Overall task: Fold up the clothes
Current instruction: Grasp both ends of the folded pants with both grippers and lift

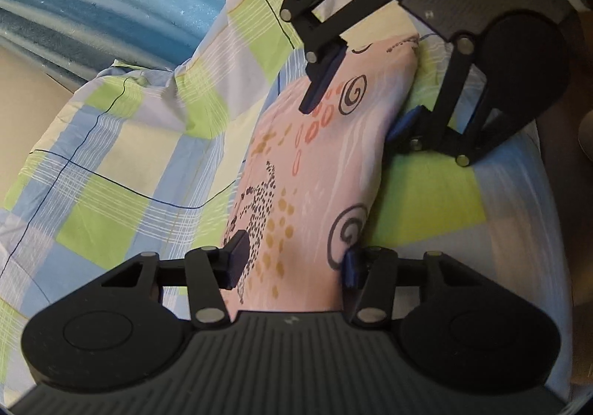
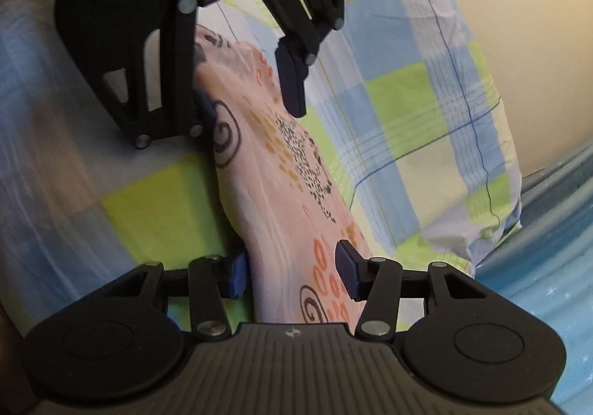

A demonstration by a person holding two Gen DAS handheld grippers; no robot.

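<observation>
Mid-fold step judged: pink patterned cloth (image 1: 315, 170) on checked bedsheet (image 1: 122, 163). Left gripper (image 1: 292, 263), right gripper (image 2: 292, 270) straddled opposite ends, jaws spread. Next: pinch, lift together.

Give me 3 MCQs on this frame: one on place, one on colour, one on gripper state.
1. Where does the pink patterned cloth lie?
A. on the checked bedding
B. on a wooden floor
C. in a basket

2. Which colours make up the checked bedding?
A. red and black
B. green, blue and pale cream
C. plain grey

3. How do the left gripper and the right gripper stand?
A. both shut with fingers touching
B. one out of view
C. both open, one at each end of the cloth

Answers: 1 A, the checked fabric shows on both sides of the cloth in both wrist views. 2 B, green, blue and cream squares with thin dark lines. 3 C, each wrist view shows a gap between the fingers with pink cloth in it, and the other gripper at the far end.
</observation>
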